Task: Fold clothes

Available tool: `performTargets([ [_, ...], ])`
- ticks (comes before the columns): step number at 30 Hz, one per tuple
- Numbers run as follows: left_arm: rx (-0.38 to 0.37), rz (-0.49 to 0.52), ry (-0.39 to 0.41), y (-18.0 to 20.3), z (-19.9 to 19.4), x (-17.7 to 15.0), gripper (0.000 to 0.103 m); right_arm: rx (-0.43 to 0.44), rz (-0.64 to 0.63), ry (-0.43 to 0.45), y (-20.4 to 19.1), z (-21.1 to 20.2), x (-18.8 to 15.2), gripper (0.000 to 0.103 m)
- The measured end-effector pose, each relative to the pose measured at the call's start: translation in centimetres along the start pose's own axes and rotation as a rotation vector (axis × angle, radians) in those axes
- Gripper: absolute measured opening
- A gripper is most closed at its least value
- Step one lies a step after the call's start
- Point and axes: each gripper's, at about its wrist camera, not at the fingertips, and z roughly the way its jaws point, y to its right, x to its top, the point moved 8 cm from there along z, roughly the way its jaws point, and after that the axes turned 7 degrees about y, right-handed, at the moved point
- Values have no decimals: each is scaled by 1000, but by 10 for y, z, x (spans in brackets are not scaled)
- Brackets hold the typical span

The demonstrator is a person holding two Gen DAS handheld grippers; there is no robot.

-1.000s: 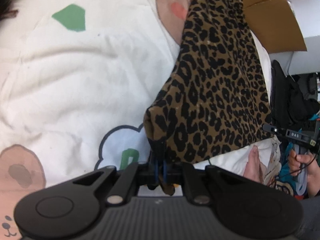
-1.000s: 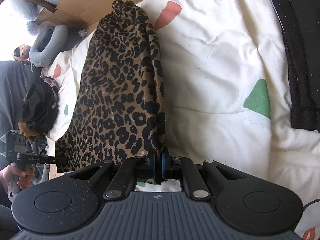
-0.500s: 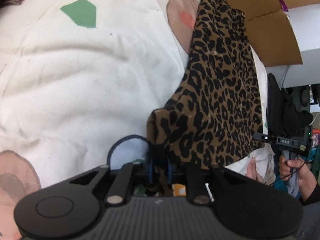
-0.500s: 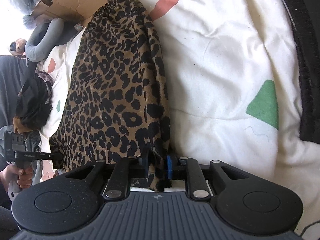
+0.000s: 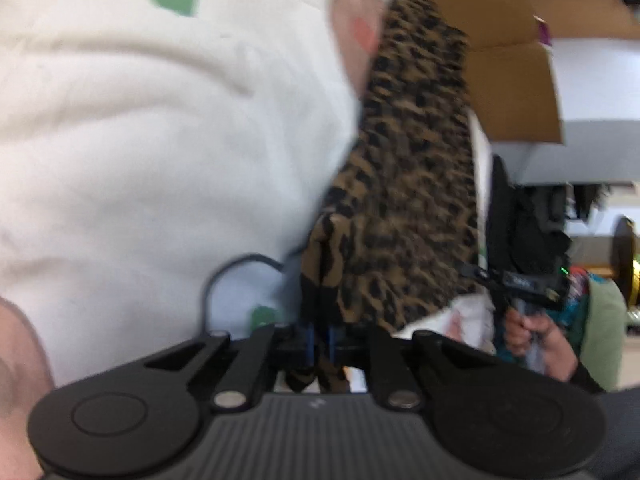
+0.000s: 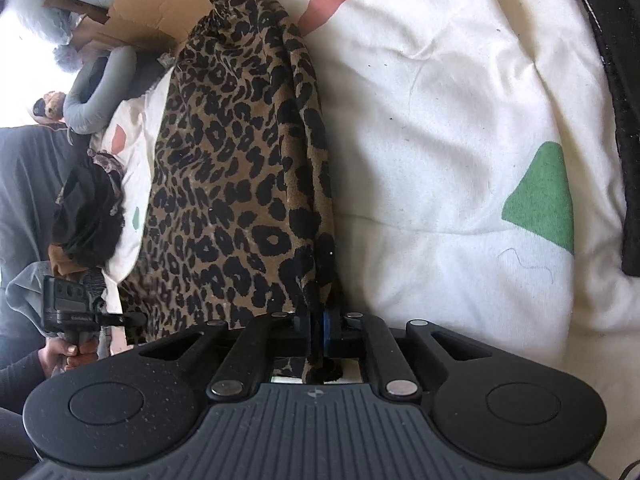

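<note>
A leopard-print garment point(image 5: 412, 200) point(image 6: 240, 184) lies lengthwise on the white bedspread point(image 5: 160, 140) point(image 6: 460, 140), bunched at its far end. In the blurred left wrist view my left gripper point(image 5: 320, 338) is closing on the garment's near corner, with a fold of cloth pinched between the blue pads. In the right wrist view my right gripper point(image 6: 318, 328) is closing on the other near corner, where cloth hangs down between its fingers. The near hem stretches between the two grippers, just above the bed.
A cardboard box point(image 5: 508, 60) point(image 6: 168, 0) stands past the garment's far end. A black garment point(image 6: 616, 80) lies along the right of the bed. Dark clothes point(image 6: 84, 216) are heaped at the left. A hand point(image 5: 532, 332) grips the other handle.
Both pairs of jaws stood a little wider half a second ago and have closed on the cloth again. Both grippers have sunk slightly toward the bed. The left view has swung and blurred.
</note>
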Motion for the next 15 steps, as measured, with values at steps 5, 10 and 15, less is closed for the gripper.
performTargets([
  [5,-34,7,16,12,-16,6,5,41,14,18,-8,-13,1,2],
  [10,-59,7,32,29,-35,1,5,82,12,11,-19,-26,0,2],
  [15,-56,6,18,36,-49,-7,5,109,6,-20,-27,-38,-10,2],
])
